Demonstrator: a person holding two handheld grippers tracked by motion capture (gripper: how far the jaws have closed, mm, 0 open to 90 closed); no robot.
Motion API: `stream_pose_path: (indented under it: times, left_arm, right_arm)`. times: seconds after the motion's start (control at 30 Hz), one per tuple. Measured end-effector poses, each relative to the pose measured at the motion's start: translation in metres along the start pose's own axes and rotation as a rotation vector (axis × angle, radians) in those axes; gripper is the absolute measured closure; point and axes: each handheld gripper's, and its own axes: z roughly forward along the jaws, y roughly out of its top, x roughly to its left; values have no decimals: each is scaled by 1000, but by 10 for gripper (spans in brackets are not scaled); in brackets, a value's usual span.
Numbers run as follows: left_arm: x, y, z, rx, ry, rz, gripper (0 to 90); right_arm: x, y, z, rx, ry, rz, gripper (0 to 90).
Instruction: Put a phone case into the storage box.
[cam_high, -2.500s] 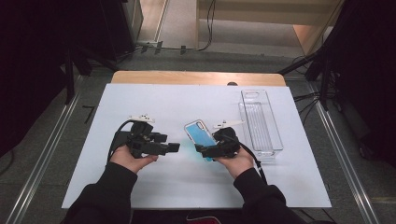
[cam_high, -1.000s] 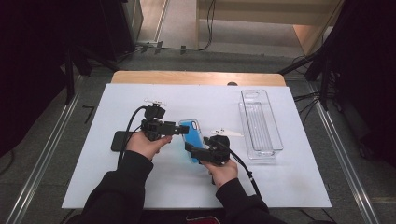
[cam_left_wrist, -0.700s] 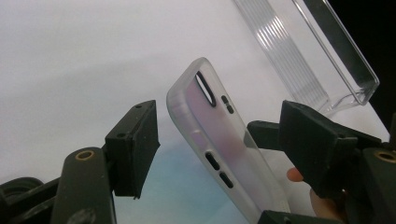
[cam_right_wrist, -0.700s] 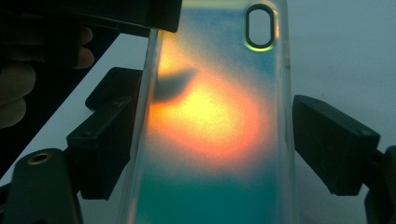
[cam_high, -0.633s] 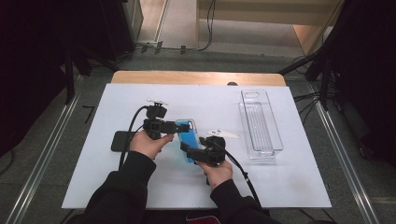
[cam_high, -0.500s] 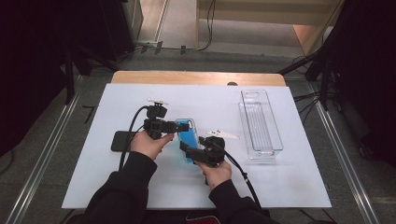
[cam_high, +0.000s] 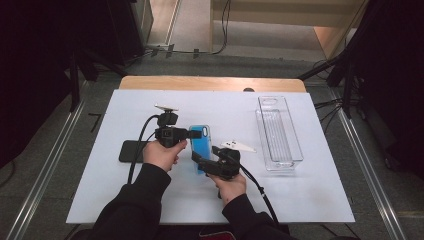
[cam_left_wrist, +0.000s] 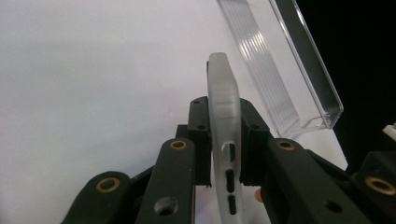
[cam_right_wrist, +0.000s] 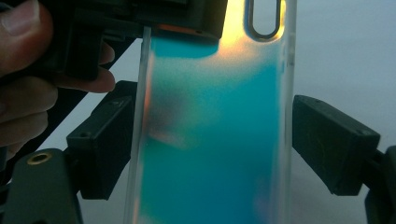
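Holding the translucent blue plastic phone case (cam_high: 198, 145) just over the middle of the white desk (cam_high: 300, 200), the right tool (cam_high: 202, 157) clamps it across its width, one pad on each long edge. The left tool (cam_high: 196, 133) has just been closing, and its jaws now pinch the thin wall of the case near the camera cutout, at twelve o'clock from the right tool. To my judgement the step is a handover or a reorienting of the case. It should go well if the left grip stays firm before the right one loosens, because the wall is thin and bends easily. A flat black phone (cam_high: 131, 151) lies at nine o'clock, and a clear plastic oblong tray (cam_high: 280, 135) at three o'clock.
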Motion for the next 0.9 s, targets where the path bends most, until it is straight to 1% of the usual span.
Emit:
stream_pose_path:
  times: [0.1,0.13,0.17,0.2,0.23,0.27,0.3,0.33,0.4,0.5,0.53,0.6,0.67,0.77,0.8,0.87,0.9]
  left_arm:
    - [-1,0,-1,0,-12,-13,809]
    - [0,0,-2,-2,-19,-16,809]
    - [0,1,-2,4,-23,-25,809]
    - [0,0,-4,-7,-29,-27,809]
    - [-1,0,-5,-8,-35,-21,809]
    - [-3,0,-6,-14,-35,-13,810]
    - [-4,0,-7,-19,-33,-9,810]
    - [-5,1,-8,-18,-31,-1,809]
    - [-5,1,-9,-27,-27,7,809]
    - [-6,1,-11,-39,-13,23,808]
    - [-7,0,-12,-47,-8,33,808]
    - [-8,0,-12,-55,1,47,808]
    - [-9,-1,-13,-68,12,67,808]
    - [-11,-2,-14,-98,29,101,808]
    - [-12,-2,-14,-104,31,113,807]
    - [-14,-4,-14,-122,42,144,808]
    - [-15,-4,-14,-131,50,161,808]
  right_arm:
    - [0,0,0,-4,-6,-17,145]
    - [0,0,0,-8,-8,-29,144]
    - [1,1,-1,-9,-11,-36,143]
    - [0,2,-1,-3,-9,-48,138]
    - [0,2,-2,-8,1,-67,133]
    - [-1,4,-2,-7,8,-84,103]
    - [-1,6,-1,23,15,-86,32]
    - [-2,9,0,56,14,-88,0]
    - [-3,14,-1,96,44,-109,0]
    - [-7,20,-4,150,39,-141,0]
    - [-7,21,-5,165,34,-147,0]
    - [-9,23,-7,201,38,-155,0]
    - [-10,25,-9,234,45,-161,0]
    - [-11,27,-12,264,47,-180,0]
    - [-12,28,-13,275,50,-196,0]
    - [-13,29,-15,295,60,-211,0]
    - [-14,30,-16,307,72,-219,0]
